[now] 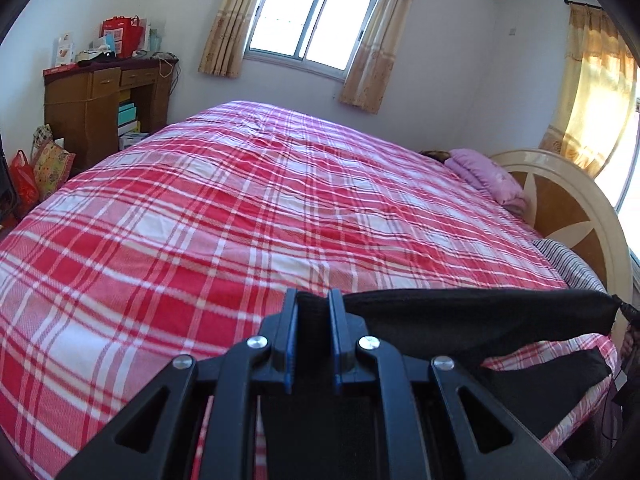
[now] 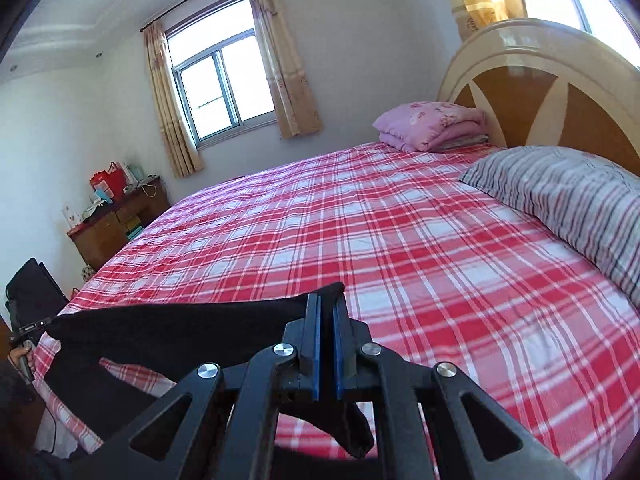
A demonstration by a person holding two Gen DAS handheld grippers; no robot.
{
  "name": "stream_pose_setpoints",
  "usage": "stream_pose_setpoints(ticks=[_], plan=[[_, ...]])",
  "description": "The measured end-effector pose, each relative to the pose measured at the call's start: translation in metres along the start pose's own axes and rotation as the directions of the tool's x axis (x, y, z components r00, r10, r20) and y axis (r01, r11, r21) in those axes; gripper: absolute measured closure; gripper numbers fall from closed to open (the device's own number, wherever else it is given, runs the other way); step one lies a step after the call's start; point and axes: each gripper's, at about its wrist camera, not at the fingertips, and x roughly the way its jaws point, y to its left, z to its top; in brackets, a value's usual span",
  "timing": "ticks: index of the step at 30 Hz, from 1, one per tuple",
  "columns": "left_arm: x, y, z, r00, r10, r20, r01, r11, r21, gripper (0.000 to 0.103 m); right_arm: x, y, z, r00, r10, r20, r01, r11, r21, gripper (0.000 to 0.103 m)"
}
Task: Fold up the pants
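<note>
Left tool (image 1: 313, 300) & right tool (image 2: 326, 306) each pinch black pants (image 1: 460, 312), stretched taut above plaid bed (image 1: 240, 208).

Both hand-held tools are the same build. The left gripper (image 1: 313, 300) is matte black plastic: two flat upright fingers, each lined on its inner face with a bright blue pad (image 1: 291, 344). Behind the fingers two pairs of black link arms fan outward, pinned by four round silver screws (image 1: 257, 342), two close behind the fingers and two further back and wider out. Triangular cut-outs pierce the outer arms. The right gripper (image 2: 326, 308) repeats all this: black fingers, blue pads (image 2: 317, 344), four silver screw heads (image 2: 283, 349), the same triangular windows. Far left of its fingers, a hand (image 2: 21, 358) wraps a dark handle with a thin black cable trailing beneath.
</note>
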Motion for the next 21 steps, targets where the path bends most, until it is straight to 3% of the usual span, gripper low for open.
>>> stream_pose_setpoints(ticks=[5, 15, 19, 21], plan=[[-0.024, 0.006, -0.027, 0.998, -0.051, 0.022, 0.051, 0.999, -0.014, 0.088, -0.029, -0.014, -0.036, 1.000, -0.006, -0.030, 0.007, 1.000, 0.010, 0.098], [-0.038, 0.020, -0.092, 0.996, -0.075, -0.045, 0.075, 0.997, -0.003, 0.088, -0.044, -0.030, -0.101, 0.981, -0.039, -0.189, 0.033, 0.999, -0.034, 0.098], [-0.042, 0.019, -0.098, 0.998, -0.043, -0.054, 0.045, 0.998, 0.051, 0.077, -0.047, -0.040, -0.115, 0.974, -0.060, -0.221, 0.054, 0.998, -0.032, 0.092], [-0.049, 0.020, -0.101, 0.998, -0.029, -0.058, 0.033, 0.996, 0.086, 0.072, -0.052, -0.045, -0.117, 0.973, -0.079, -0.218, 0.076, 0.997, -0.025, 0.084]])
